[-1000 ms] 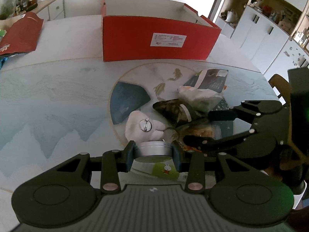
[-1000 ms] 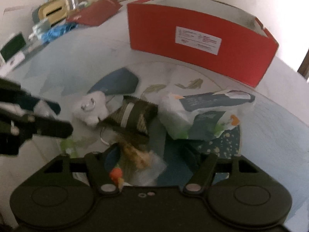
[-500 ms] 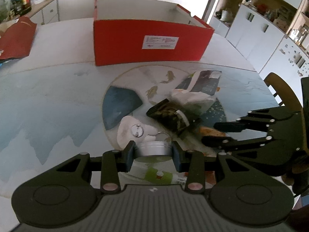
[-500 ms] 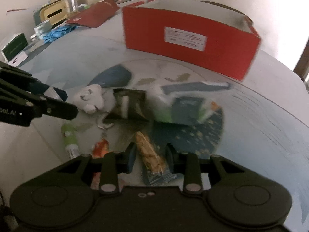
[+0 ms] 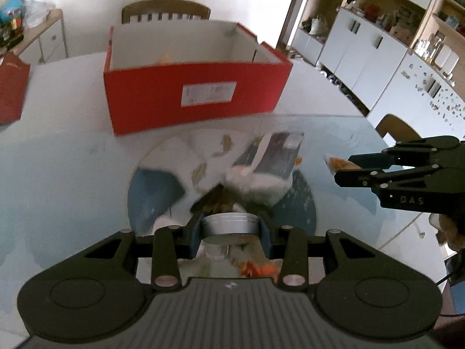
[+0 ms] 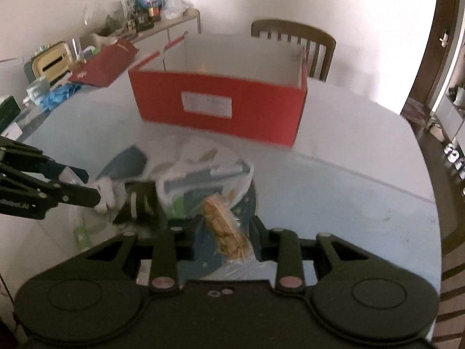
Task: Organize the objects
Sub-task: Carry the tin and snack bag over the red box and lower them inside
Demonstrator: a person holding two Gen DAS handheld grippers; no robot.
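Observation:
My left gripper (image 5: 231, 228) is shut on a round silver tin (image 5: 230, 224) and holds it above the table. My right gripper (image 6: 225, 234) is shut on a clear snack packet (image 6: 225, 232) of golden pieces and holds it raised; the packet's tip shows in the left wrist view (image 5: 337, 163). An open red box (image 5: 191, 93) with white inside stands at the far side, also in the right wrist view (image 6: 221, 101). Below lie a white bag with dark print (image 6: 203, 180), a dark packet (image 6: 142, 200), a white plush (image 6: 106, 195) and a green tube (image 6: 80, 231).
The table (image 6: 334, 180) has a blue patterned glass top. A wooden chair (image 6: 293, 42) stands behind the box. A dark red bag (image 6: 106, 64) and blue gloves (image 6: 62, 94) lie at the far left. White cabinets (image 5: 363, 55) stand at the right.
Both grippers have risen and tilted up toward the red box. The right gripper closed on the snack packet and lifted it off the table. The left still holds the tin.

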